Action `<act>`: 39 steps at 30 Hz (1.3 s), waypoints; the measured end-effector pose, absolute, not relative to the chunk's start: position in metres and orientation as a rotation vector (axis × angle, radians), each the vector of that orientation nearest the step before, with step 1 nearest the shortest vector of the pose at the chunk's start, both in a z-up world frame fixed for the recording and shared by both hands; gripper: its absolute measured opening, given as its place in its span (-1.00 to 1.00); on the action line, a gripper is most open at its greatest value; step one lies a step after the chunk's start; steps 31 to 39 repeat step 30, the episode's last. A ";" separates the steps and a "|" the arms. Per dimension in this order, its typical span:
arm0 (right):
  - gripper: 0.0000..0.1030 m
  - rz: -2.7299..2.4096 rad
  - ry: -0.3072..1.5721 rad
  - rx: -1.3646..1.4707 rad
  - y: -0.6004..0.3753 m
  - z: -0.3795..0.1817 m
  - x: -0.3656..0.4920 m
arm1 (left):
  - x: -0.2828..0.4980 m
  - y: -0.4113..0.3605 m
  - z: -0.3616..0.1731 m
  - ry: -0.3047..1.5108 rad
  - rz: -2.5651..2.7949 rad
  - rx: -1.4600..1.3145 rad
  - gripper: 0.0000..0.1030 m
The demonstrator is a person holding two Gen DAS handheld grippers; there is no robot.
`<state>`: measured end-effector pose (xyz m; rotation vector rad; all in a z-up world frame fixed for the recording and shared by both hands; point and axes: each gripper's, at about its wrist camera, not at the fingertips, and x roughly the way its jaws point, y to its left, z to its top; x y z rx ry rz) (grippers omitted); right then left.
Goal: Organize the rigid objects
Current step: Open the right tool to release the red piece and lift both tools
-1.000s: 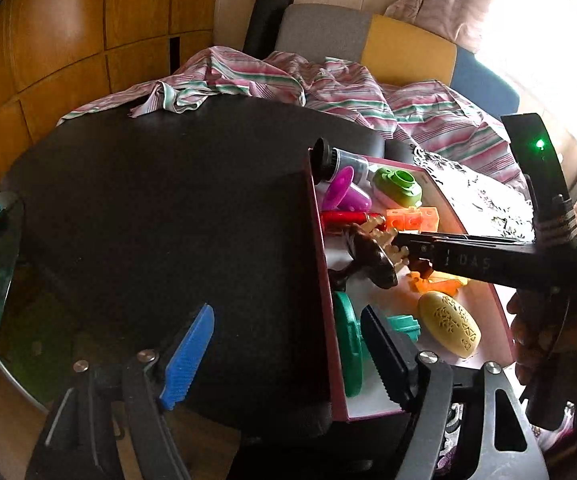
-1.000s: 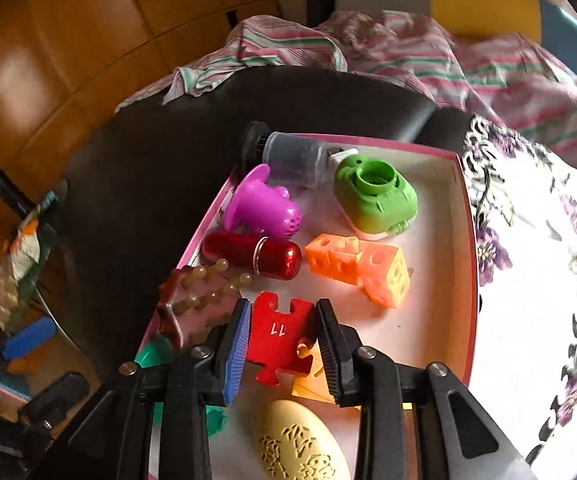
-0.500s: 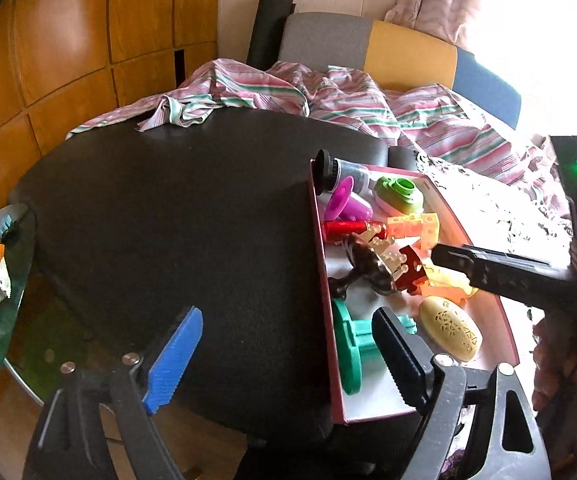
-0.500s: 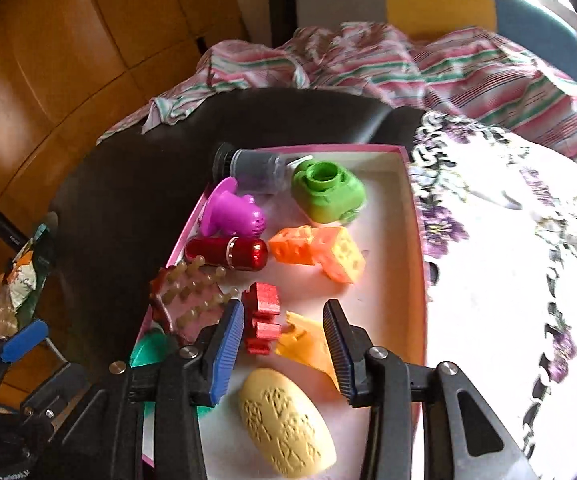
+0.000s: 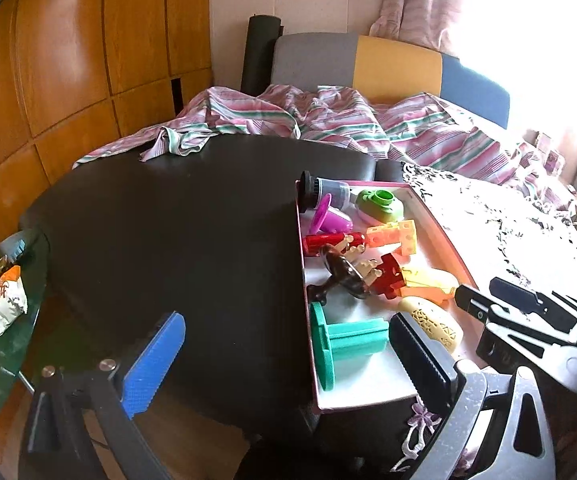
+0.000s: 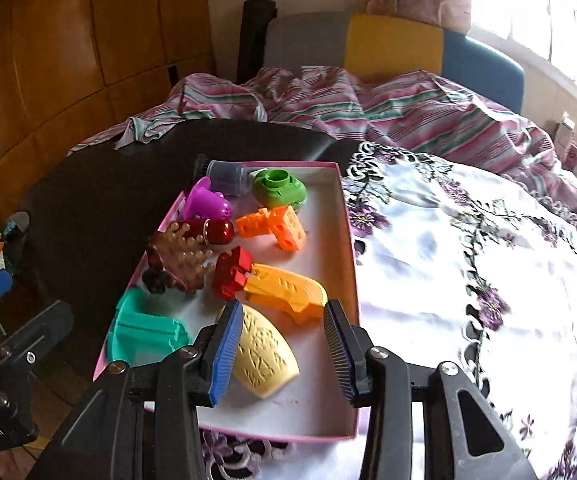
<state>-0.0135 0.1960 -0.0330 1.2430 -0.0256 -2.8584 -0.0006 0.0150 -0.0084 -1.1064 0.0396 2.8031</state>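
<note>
A pink-rimmed box (image 6: 348, 240) (image 5: 436, 224) holds several toys: a red puzzle piece (image 6: 232, 270) (image 5: 386, 276), an orange cheese block (image 6: 276, 226), a green cap (image 6: 280, 190), a purple toy (image 6: 206, 202), a red cylinder (image 6: 216, 231), a brown comb (image 6: 180, 260), a teal spool (image 6: 144, 330) (image 5: 348, 344), a cream oval (image 6: 262, 350) and an orange-yellow piece (image 6: 288, 290). My right gripper (image 6: 282, 354) is open and empty above the box's near end. My left gripper (image 5: 284, 360) is open and empty over the dark table (image 5: 168, 220), left of the box.
A flowered white cloth (image 6: 468, 280) covers the surface right of the box. A striped sheet (image 6: 368, 108) and a grey, yellow and blue chair back (image 5: 388, 64) lie behind. A snack bag (image 5: 4, 300) sits at the far left. Wooden panels (image 5: 68, 60) line the left wall.
My right gripper opened and let go of the red puzzle piece, which now lies in the box, and drew back. My left gripper also drew back a little.
</note>
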 end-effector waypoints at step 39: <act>-0.18 -2.882 0.021 1.129 0.178 -0.015 0.004 | 0.016 0.011 0.007 0.027 2.879 -1.035 0.97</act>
